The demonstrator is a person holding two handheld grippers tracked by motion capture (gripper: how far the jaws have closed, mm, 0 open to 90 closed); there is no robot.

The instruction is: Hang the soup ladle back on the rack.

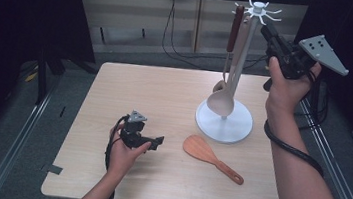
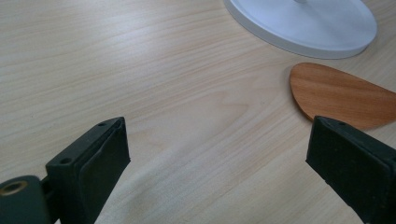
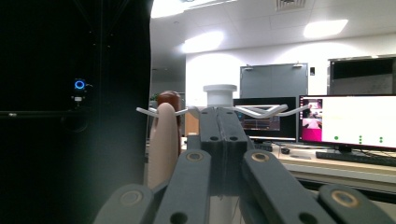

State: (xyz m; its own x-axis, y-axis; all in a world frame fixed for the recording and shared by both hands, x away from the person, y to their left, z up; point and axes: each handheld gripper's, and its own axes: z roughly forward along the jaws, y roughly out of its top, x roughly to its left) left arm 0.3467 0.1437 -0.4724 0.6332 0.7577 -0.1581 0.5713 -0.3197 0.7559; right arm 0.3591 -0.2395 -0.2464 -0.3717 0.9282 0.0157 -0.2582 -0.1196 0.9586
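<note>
The white utensil stand (image 1: pixel 224 116) sits on the right half of the table (image 1: pixel 115 92), its round base flat on the wood and its thin pole rising to a crown of hooks (image 1: pixel 258 10). Two utensils hang from those hooks on the far left side of the pole: a pale wooden spoon (image 1: pixel 221 102), its bowl low against the pole just above the base, and beside it a utensil with a dark red-brown handle (image 1: pixel 235 28). The right gripper (image 1: pixel 271 32) is held up at hook height just to the right of the crown; in the right gripper view its jaws are pressed together with nothing between them, pointing at the stand's top cap (image 3: pixel 219 94), and the pale handle (image 3: pixel 163 142) hangs just left of them. Lying flat on the table just in front of the base is a reddish wooden spatula (image 1: pixel 210 157), blade toward the left. The left gripper (image 1: pixel 158 142) rests low over the table near that blade, jaws spread wide and empty; the spatula blade (image 2: pixel 343 95) lies just beyond its right jaw
</note>
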